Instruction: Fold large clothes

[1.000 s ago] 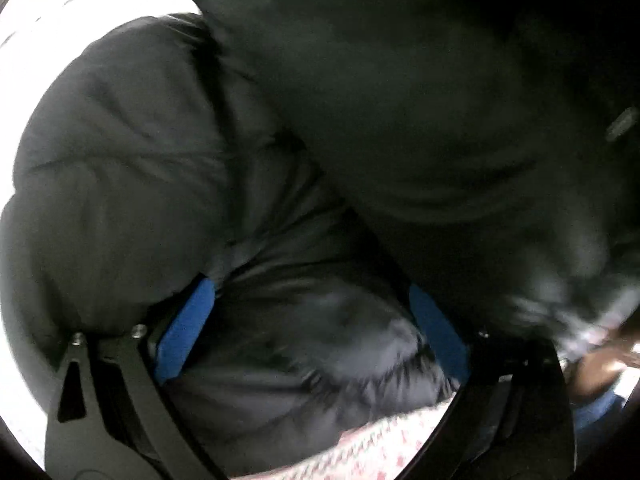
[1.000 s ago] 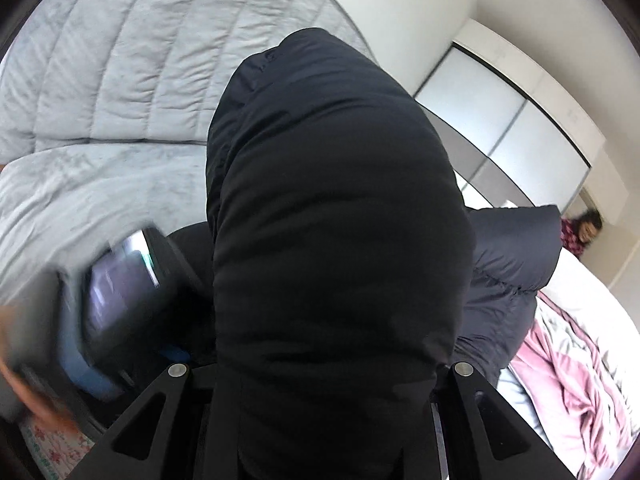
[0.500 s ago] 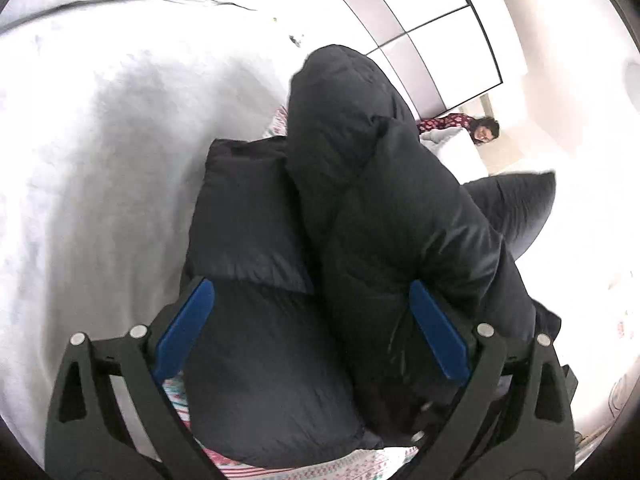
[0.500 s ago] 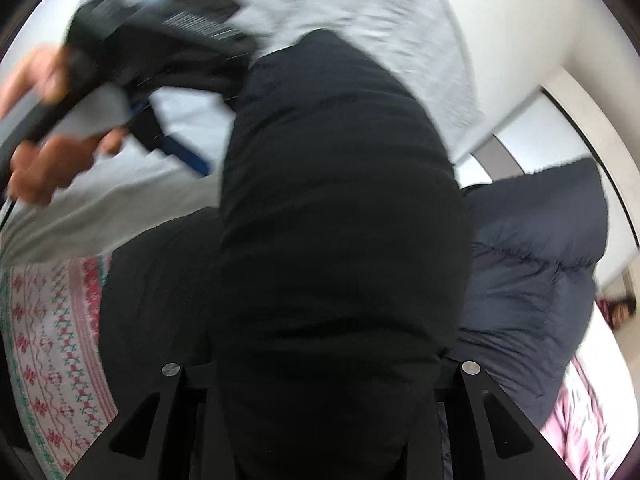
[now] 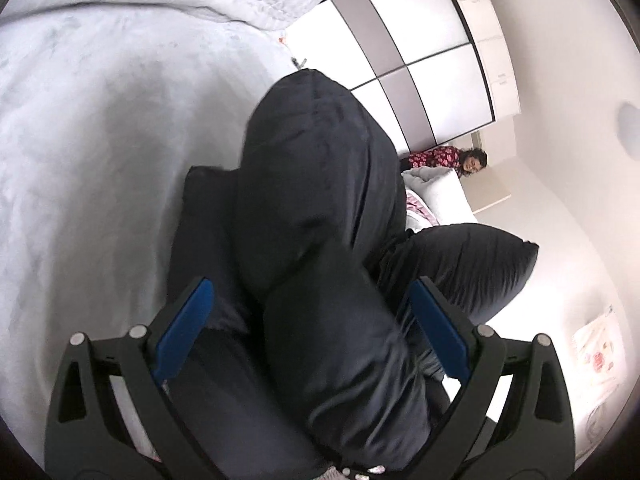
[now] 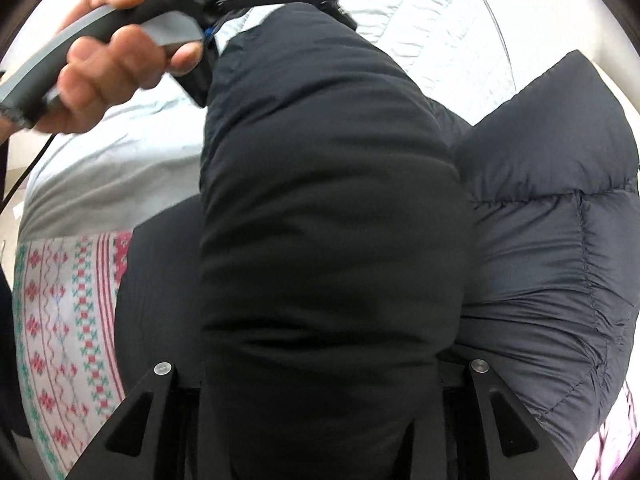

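Observation:
A black puffer jacket (image 5: 312, 208) lies bunched on the grey bed cover (image 5: 100, 140). In the left wrist view my left gripper (image 5: 312, 320) stands wide open, its blue pads (image 5: 184, 320) on either side of a thick jacket roll, not clamping it. In the right wrist view the jacket (image 6: 328, 220) fills the middle. My right gripper (image 6: 320, 368) has its fingertips hidden under the padded fabric, which bulges out between the two arms. The left gripper's handle (image 6: 168, 20) and the hand holding it show at the top left there.
A patterned red, green and white blanket (image 6: 68, 320) lies on the bed to the left of the jacket. A wardrobe (image 5: 420, 52) with sliding panels stands behind. A person in a red top (image 5: 452, 158) sits at the far side. A pink cloth (image 6: 612, 440) lies at right.
The left gripper has pulled back and up from the jacket, so the bed and room show. The right gripper has lowered with the jacket, tilting toward the bed.

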{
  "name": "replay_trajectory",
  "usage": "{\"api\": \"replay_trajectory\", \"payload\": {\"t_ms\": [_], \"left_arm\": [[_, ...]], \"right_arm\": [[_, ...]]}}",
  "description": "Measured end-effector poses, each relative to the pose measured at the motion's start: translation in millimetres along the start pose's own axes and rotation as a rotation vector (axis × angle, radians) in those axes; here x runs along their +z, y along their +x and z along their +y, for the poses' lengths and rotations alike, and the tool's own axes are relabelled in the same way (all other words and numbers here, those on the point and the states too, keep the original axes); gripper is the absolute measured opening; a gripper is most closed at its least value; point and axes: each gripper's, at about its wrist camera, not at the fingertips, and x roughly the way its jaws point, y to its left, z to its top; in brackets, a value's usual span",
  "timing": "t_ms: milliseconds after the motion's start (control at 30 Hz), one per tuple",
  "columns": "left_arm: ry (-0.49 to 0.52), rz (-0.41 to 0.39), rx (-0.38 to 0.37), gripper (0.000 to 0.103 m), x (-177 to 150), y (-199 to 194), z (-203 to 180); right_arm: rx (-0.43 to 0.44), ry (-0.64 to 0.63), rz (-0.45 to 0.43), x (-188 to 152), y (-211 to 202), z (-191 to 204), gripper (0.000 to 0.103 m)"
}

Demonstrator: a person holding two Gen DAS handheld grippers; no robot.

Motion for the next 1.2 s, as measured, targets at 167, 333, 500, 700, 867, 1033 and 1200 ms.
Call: {"api": "replay_trajectory", "payload": {"t_ms": [167,333,500,700,867,1033,1200], "left_arm": [[0.163,0.145,0.141,0.099,-4.0,74.5,-32.0],[0.232,0.205,0.188,0.099,-5.9,121.9,-47.5],[0.278,0.224,0.196,0.099,-10.7,136.7,-58.7],[0.313,0.266,0.229,0.099,-19.5,148.3,-65.9],[0.340,0.280,0.239,0.099,-20.3,157.5,-72.0],[0.356,0.293,0.249,0.099,-22.6,165.3,-76.7],[0.359,0.297,0.251,0.099,-22.2,178.4,-82.0]], "right_arm": [[-0.006,-0.057,0.009,-5.2,-14.5,10.0,0.036],[-0.033,-0.045,0.001,-30.1,-26.9,17.2,0.041],[-0.103,0.027,-0.044,-45.8,-51.5,21.5,0.059],[0.076,0.379,-0.207,-76.8,-143.8,-18.1,0.079],[0.229,0.705,-0.413,-99.1,-199.3,-89.8,0.082],[0.235,1.169,-0.429,-155.4,-165.3,-178.6,0.086],[0.167,1.198,-0.288,-133.0,-120.7,-216.1,0.086]]}}
